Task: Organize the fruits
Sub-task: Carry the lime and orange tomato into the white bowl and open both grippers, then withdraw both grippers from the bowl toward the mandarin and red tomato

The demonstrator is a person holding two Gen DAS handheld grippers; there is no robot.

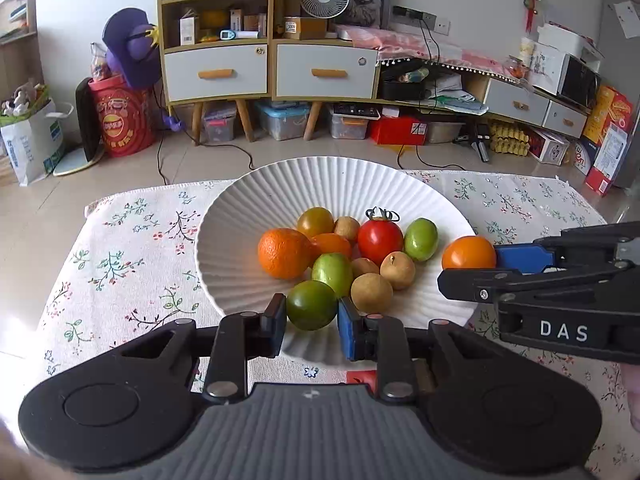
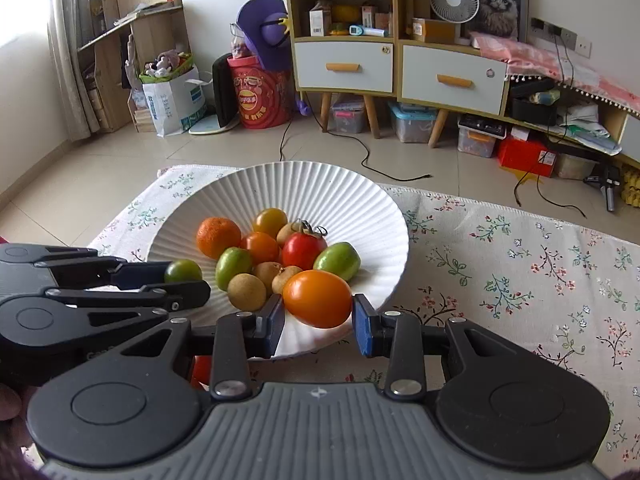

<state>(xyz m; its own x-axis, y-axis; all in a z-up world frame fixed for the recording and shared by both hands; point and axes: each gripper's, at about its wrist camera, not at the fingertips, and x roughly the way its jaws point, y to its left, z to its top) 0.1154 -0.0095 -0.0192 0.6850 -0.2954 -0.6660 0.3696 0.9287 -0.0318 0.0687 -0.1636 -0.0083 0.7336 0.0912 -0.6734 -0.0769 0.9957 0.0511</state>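
floral cloth (image 2: 520,280) covers the low bench, and on it sits a white ribbed plate (image 1: 280,192) heaped with small fruit. in the heap lie an orange (image 1: 285,253), a red tomato (image 1: 380,240) with its green stem, two pale green fruits and several tan round ones. at the plate's near edge the left hand-held gripper (image 1: 312,322) has its blue pads closed against a dark green tomato (image 1: 311,305) — one pad on each side, touching. the right hand-held gripper (image 2: 318,322) pinches an orange tomato (image 2: 317,298) the same way, over the plate's right rim. the two grippers sit just beside each other. behind, on the tiled floor, stand a wooden cabinet (image 1: 272,64) with white drawers and a red drum (image 1: 122,120).
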